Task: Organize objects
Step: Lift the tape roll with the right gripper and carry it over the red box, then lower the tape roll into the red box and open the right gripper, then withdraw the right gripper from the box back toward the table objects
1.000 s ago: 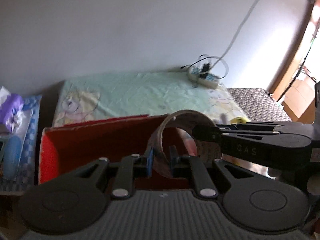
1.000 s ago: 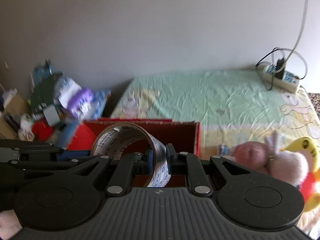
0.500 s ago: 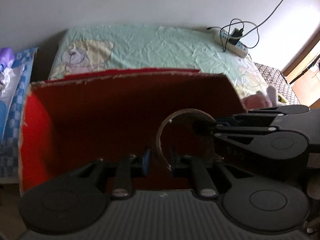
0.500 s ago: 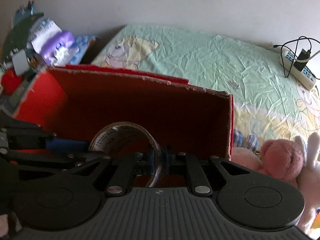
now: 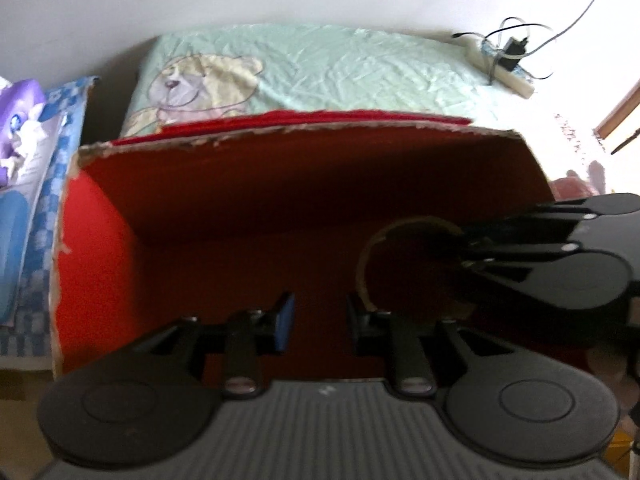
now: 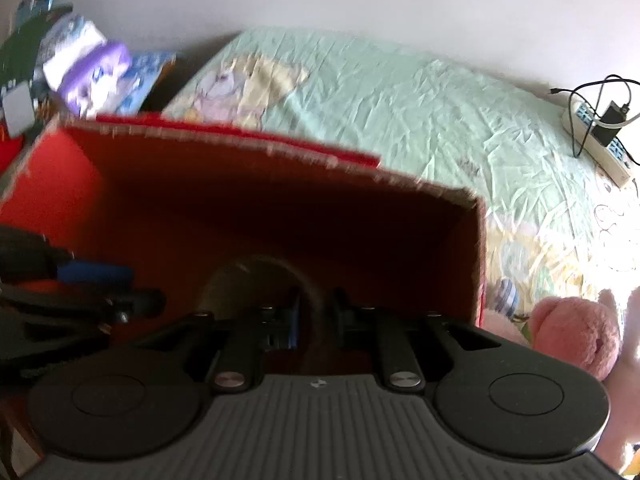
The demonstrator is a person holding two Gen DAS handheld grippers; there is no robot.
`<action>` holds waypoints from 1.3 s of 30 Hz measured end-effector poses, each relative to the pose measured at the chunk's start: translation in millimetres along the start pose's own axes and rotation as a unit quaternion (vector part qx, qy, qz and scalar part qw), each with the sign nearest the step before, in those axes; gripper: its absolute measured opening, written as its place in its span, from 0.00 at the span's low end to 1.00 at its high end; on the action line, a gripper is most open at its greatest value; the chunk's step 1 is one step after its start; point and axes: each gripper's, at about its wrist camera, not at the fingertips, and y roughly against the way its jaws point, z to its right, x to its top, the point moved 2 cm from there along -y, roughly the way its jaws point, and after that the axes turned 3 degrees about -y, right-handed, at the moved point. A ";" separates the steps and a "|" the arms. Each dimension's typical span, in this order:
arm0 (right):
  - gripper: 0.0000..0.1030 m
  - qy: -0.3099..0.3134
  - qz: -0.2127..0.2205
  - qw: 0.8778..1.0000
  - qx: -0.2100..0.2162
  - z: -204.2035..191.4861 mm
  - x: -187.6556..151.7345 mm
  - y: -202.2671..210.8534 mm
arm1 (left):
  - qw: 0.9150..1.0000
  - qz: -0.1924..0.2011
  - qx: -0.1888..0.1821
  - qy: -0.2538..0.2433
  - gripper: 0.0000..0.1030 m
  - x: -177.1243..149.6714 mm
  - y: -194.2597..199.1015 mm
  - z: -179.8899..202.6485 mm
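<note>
In the left wrist view the left gripper (image 5: 316,320) stands with fingers parted and empty low in the frame, clearing the tape roll (image 5: 372,256) at centre right inside the red box (image 5: 100,232), while in the right wrist view the right gripper (image 6: 314,312) pinches that roll's band at lower centre, apparently to set it down.

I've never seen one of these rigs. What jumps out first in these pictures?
A big red cardboard box with torn edges fills the middle, sitting on a pale green bed sheet with a cartoon bear. Deep inside it, the right gripper pinches a roll of tape, while the left gripper stands open beside it. A pink plush toy lies just outside the box's right wall.
</note>
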 end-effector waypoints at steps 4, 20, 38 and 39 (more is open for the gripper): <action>0.21 -0.039 0.023 0.999 0.030 10.2 4.5 17.5 | 0.999 -0.010 0.031 0.009 0.21 -1.5 -5.6 -6.2; 0.21 -0.091 -0.065 0.983 0.149 -23.2 -4.5 -3.4 | 0.988 -0.011 0.137 0.063 0.21 -2.1 -3.8 -28.3; 0.09 -0.201 -0.033 0.977 0.066 9.6 -14.3 -13.9 | 0.987 -0.007 0.156 0.033 0.21 -0.8 -7.2 -21.0; 0.09 -0.201 -0.032 0.977 0.066 9.5 -14.5 -14.0 | 0.987 -0.007 0.157 0.031 0.21 -0.8 -7.4 -20.5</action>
